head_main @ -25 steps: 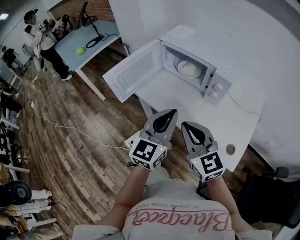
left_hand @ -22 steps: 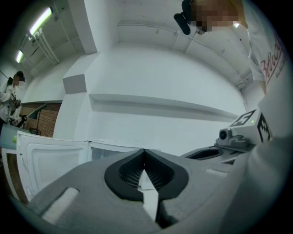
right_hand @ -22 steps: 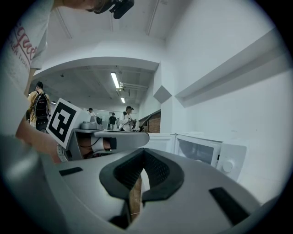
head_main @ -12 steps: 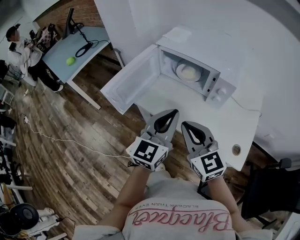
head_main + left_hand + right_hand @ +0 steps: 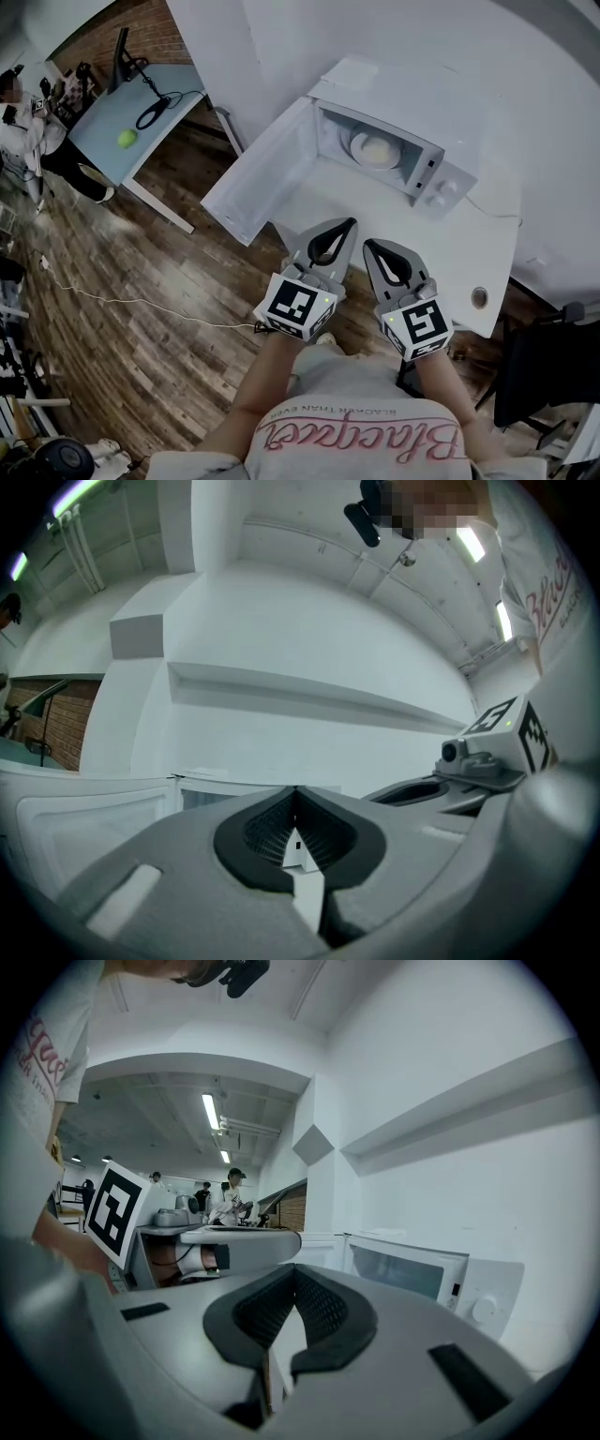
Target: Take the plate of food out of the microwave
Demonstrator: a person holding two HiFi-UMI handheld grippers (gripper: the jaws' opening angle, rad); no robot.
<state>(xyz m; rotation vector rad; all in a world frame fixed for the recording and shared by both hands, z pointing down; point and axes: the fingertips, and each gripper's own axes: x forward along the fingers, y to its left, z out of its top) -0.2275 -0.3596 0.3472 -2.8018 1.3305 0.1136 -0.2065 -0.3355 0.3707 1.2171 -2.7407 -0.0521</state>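
Plate of food (image 5: 375, 148) sits inside the microwave (image 5: 441, 183) on the cavity floor, with a pale heap in the middle and the rim bare. Door (image 5: 267, 173) stands fully open to the left, so your way in is clear. The microwave is on the white table (image 5: 450, 258), close to the wall.

Handling, as a judgement: it looks like a stiff ceramic plate, fairly heavy with the food on it. It's probably glazed and slippery, and would break if dropped. The food may slide if you tilt it. Take it by the near rim, jaws over and under the edge, ideally one gripper on each side, and keep it level coming out.

Your left gripper (image 5: 345, 228) and right gripper (image 5: 371, 248) are side by side over the table's near edge, well apart from the plate, pointing towards the microwave. Both have jaws pressed together with nothing between them, so you'd have to open them before the rim.
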